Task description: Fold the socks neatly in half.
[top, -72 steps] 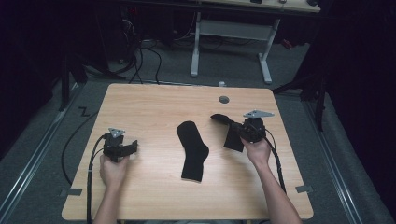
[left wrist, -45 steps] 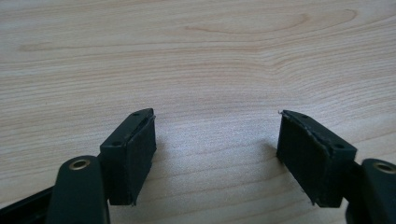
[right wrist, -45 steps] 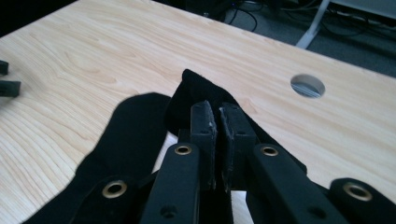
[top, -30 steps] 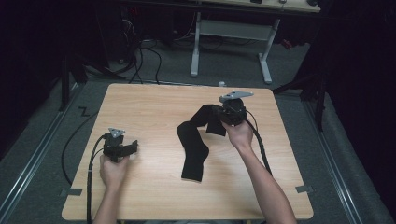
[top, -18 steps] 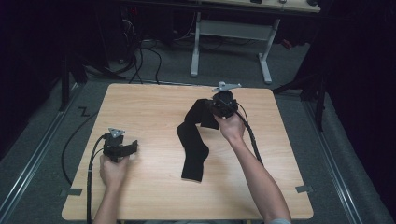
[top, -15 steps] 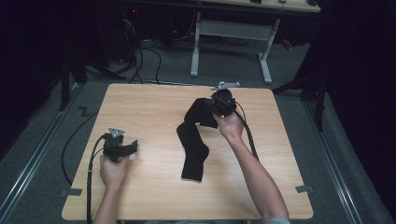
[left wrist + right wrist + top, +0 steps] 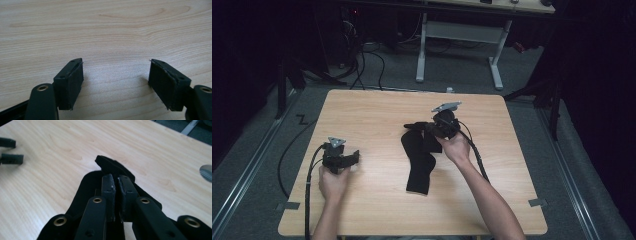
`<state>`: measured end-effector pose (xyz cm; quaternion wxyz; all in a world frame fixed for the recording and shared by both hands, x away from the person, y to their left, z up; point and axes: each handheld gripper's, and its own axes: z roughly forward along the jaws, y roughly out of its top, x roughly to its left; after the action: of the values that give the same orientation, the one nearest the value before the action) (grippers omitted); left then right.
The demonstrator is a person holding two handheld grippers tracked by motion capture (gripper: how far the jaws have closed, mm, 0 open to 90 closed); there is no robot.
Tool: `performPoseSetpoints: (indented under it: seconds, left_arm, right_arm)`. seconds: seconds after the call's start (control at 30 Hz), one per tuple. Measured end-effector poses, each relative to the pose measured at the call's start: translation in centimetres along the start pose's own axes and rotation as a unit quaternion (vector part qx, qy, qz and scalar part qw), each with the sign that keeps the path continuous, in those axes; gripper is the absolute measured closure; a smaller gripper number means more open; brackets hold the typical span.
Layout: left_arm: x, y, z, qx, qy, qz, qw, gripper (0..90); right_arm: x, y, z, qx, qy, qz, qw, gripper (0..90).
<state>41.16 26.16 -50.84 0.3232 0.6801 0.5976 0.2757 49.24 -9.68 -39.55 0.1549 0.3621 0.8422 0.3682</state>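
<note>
A black sock [image 7: 418,172] lies lengthwise in the middle of the wooden table [image 7: 372,112]. A second black sock [image 7: 424,135] is draped across its far end, pinched by my right gripper [image 7: 429,129], whose jaws point left. In the right gripper view the jaws of my right gripper [image 7: 116,181] are closed on this sock [image 7: 110,165], and its tip sticks out beyond them. At the table's left my left gripper [image 7: 353,157] rests open. In its own view my left gripper [image 7: 116,72] has only bare wood between its wide-apart jaws.
A small grey round object [image 7: 449,90] sits at the table's far edge and appears as a silvery shape [image 7: 206,172] at the right. Behind the table stands a white desk frame [image 7: 457,35], with cables [image 7: 362,60] on the floor. The other gripper's jaws [image 7: 10,151] appear far left.
My right gripper carried the second sock from the table's right side leftward and over the far end of the lying sock, then settled a little nearer. The left gripper has not moved.
</note>
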Motion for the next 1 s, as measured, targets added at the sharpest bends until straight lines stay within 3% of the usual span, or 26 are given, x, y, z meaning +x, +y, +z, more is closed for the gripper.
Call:
performPoseSetpoints:
  seconds: [0.2, 0.4, 0.8, 1.0]
  left_arm:
    - [0.0, 0.0, 0.0, 0.0, 0.001, 0.001, 1.0, 28.7]
    - [0.0, 0.0, 0.0, 0.0, 0.001, 0.001, 1.0, 28.7]
    - [0.0, 0.0, 0.0, 0.0, 0.001, 0.001, 1.0, 28.6]
    - [0.0, 0.0, 0.0, 0.001, 0.001, 0.002, 1.0, 28.6]
  right_arm:
    - [1.5, -1.6, -0.9, 0.003, 0.02, -0.006, 0.9998, 83.6]
    - [2.8, -3.0, -0.6, 0.017, 0.035, -0.012, 0.9992, 83.2]
    - [3.8, -5.1, 0.8, 0.028, 0.06, -0.001, 0.9978, 81.8]
    - [3.9, -5.9, 1.8, 0.035, 0.061, -0.001, 0.9975, 81.0]
